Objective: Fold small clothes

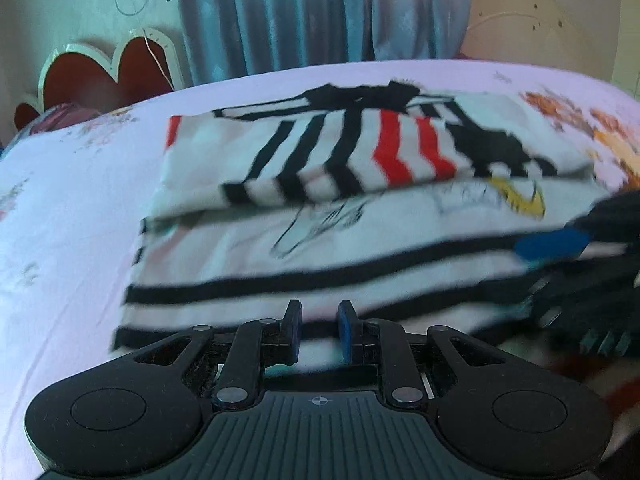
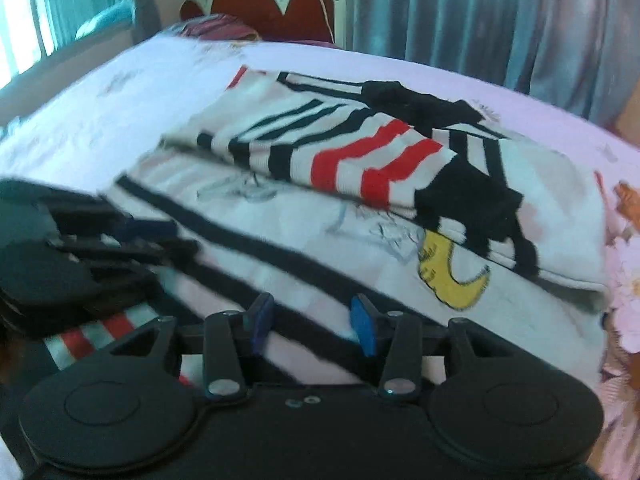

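A small white shirt (image 1: 360, 240) with black and red stripes and a yellow print lies on the bed, its sleeves folded in over the body. It also shows in the right wrist view (image 2: 360, 224). My left gripper (image 1: 319, 330) is at the shirt's near hem, jaws a small gap apart with striped cloth between them; a grip cannot be told. My right gripper (image 2: 312, 328) is open over the hem, the cloth under its fingers. The right gripper shows at the right edge of the left view (image 1: 580, 264); the left gripper shows at the left of the right view (image 2: 100, 248).
The bed (image 1: 72, 216) has a pale pink floral sheet. A red and white headboard (image 1: 108, 68) and a pillow stand at the far left. Blue-grey curtains (image 1: 320, 12) hang behind the bed. A window (image 2: 24, 28) is at the left.
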A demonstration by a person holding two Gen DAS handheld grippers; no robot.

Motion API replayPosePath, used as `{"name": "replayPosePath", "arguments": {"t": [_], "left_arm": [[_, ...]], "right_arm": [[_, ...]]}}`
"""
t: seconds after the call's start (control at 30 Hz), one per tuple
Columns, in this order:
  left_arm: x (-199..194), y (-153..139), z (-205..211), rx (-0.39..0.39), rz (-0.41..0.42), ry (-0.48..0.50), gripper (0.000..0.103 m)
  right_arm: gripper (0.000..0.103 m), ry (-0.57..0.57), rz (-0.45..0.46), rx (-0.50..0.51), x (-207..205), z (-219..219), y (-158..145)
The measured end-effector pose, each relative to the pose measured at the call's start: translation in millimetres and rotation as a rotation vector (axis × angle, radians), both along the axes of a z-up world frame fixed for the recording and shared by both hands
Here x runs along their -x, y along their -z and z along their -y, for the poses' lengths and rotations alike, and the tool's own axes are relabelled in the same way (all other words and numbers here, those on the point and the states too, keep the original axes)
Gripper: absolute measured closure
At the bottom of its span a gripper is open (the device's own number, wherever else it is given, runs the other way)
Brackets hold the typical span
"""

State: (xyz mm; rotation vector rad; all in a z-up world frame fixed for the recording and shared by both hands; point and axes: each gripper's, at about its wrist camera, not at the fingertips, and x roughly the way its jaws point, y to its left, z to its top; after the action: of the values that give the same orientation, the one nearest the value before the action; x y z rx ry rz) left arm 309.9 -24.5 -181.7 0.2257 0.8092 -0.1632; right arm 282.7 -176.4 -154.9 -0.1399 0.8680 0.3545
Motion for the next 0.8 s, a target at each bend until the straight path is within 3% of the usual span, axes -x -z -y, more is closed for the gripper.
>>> {"name": "replayPosePath", "arguments": {"t": [0.1,0.23,0.33,0.5,0.67,0.8], "left_arm": [[19.0,0.7,-24.7,-0.023,0.008,-0.014,0.083],[32.5,-1.6,-44.7,-0.017,-0.001,-0.026,0.081],[35.3,-10.3,-44.1,0.023,-0.011,-0.026,0.081],[50.4,-20.5,-25.6,0.106,0.005,0.079,0.081],[59.6,-5.9,-17.0,0.065,-0.049,0.13,0.081],[69.2,-4.4,-39.3,0.075,-0.046,0.119,0.08]], "right_arm": [[0.06,0.05,0.011,0.058,12.1,17.8,-0.2],[0.058,0.163,-0.012,0.034,27.5,45.0,-2.3],[0.059,0.203,-0.013,-0.001,38.8,40.6,-11.1],[0.059,0.215,-0.013,-0.071,58.0,7.8,-23.8],[0.059,0.207,-0.046,-0.004,66.0,-19.9,-14.9],[0.056,0.278,-0.062,0.023,83.5,-4.6,-6.2]]}}
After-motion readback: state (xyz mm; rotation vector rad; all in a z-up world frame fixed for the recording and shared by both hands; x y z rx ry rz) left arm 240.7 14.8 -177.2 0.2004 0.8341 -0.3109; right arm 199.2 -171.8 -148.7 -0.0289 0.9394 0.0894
